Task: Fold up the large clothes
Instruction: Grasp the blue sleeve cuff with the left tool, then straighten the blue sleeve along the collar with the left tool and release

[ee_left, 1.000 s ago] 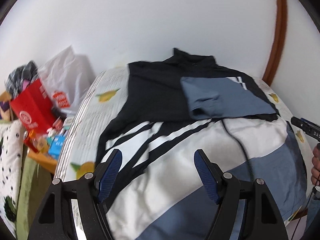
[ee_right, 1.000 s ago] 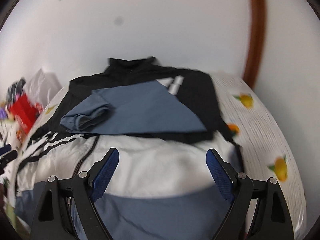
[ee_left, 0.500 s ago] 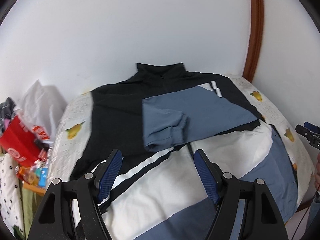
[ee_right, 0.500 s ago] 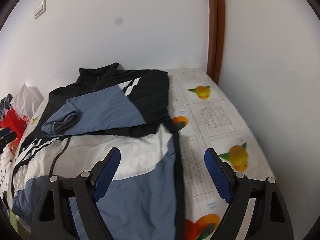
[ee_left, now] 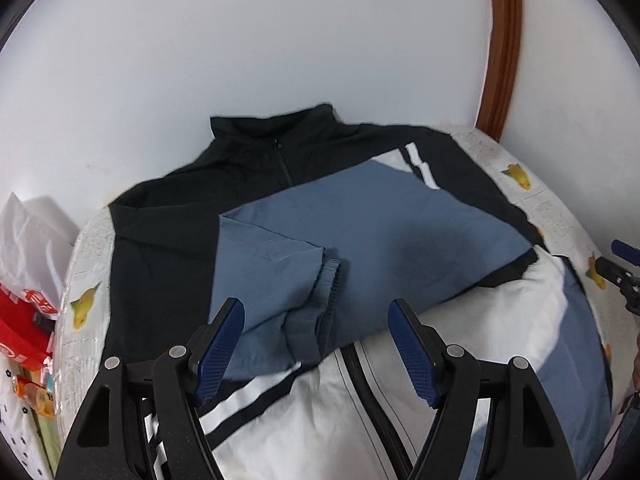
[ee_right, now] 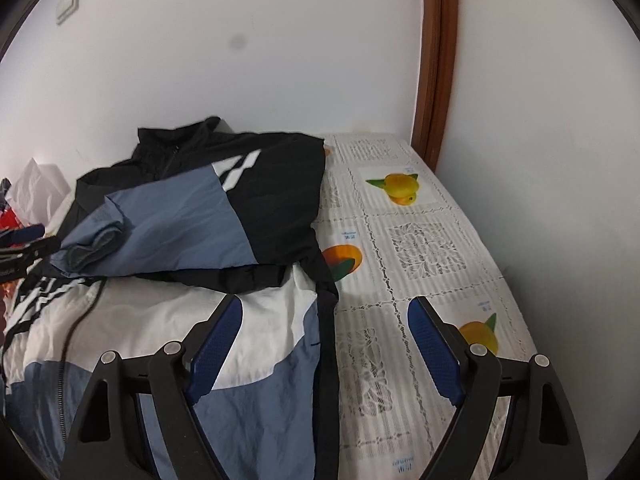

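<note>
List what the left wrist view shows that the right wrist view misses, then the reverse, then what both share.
Only the left wrist view: the open left gripper over the blue sleeve's cuff, and the red bag in full.

Only the right wrist view: the open right gripper at the jacket's edge, a wall switch, and the bare fruit-print tablecloth.

Both: the jacket lying flat, blue sleeve folded across it, white plastic bag, and brown door frame.

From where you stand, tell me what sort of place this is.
Probably a room at home: a jacket spread on a table with a fruit-print lace cloth, a white wall, and bags piled alongside.
</note>
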